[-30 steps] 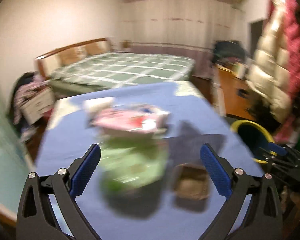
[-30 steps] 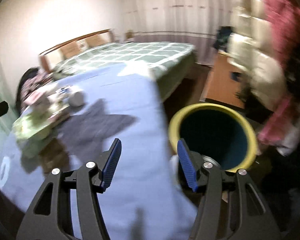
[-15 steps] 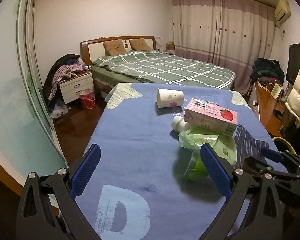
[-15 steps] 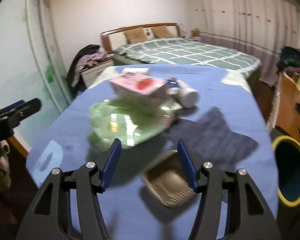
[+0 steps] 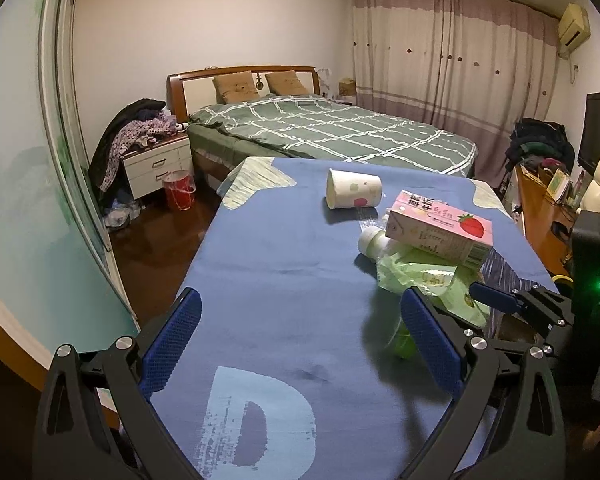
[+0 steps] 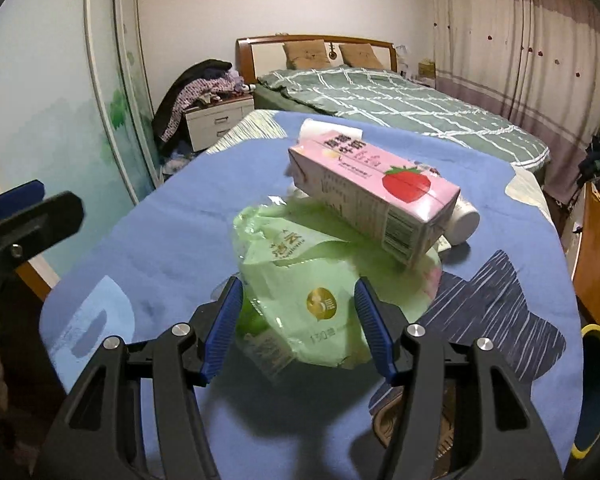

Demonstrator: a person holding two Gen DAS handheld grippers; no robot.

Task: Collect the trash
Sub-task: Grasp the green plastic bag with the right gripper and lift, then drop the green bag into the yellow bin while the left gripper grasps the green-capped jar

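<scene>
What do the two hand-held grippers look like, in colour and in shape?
Both look alike. The left hand-held gripper and the right hand-held gripper each have a black frame with triangular cut-outs, silver round bolts, and two long fingers covered with blue textured pads. No cables or sleeves show.

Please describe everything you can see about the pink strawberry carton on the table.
The pink carton is a long rectangular drink box, apparently coated cardboard, with a red strawberry picture, printed text and a barcode near one end. It looks closed and undamaged. It lies on its side, tilted, resting on the green plastic bag and against the white bottle, above the blue tablecloth. No gripper touches it.
</scene>
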